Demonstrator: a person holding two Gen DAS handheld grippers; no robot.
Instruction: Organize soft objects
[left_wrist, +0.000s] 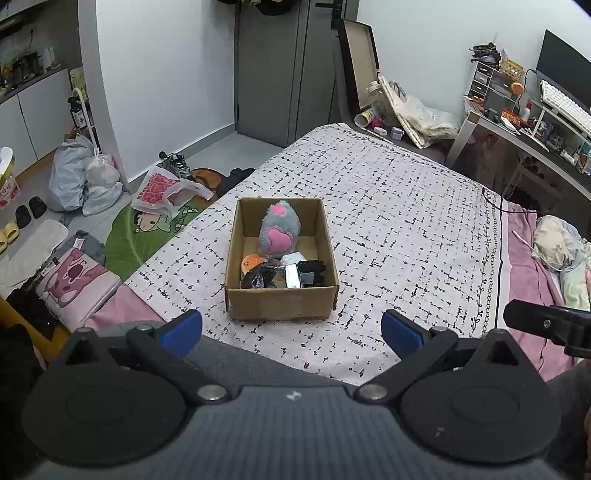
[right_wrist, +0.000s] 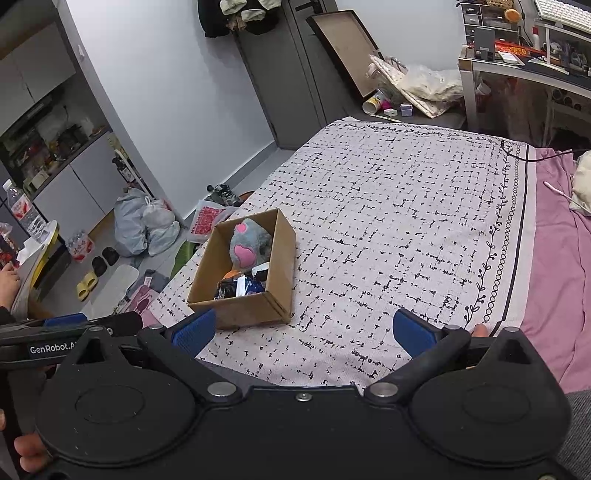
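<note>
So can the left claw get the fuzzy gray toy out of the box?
Probably yes. The left claw is open and empty, facing the cardboard box. The box has no lid, and the gray plush toy sticks up above the smaller things, with nothing between.

Bare bedspread (left_wrist: 406, 221) around cardboard box (left_wrist: 280, 306), box top unobstructed

Ahead of my jaws a box (left_wrist: 281, 295) sits on the bed (left_wrist: 406, 206), near its left edge. In the box, a plush toy (left_wrist: 279, 229) leans at the back, with smaller items (left_wrist: 284, 275) piled in front. Bags (left_wrist: 85, 177) lie on the floor to the left.
</note>
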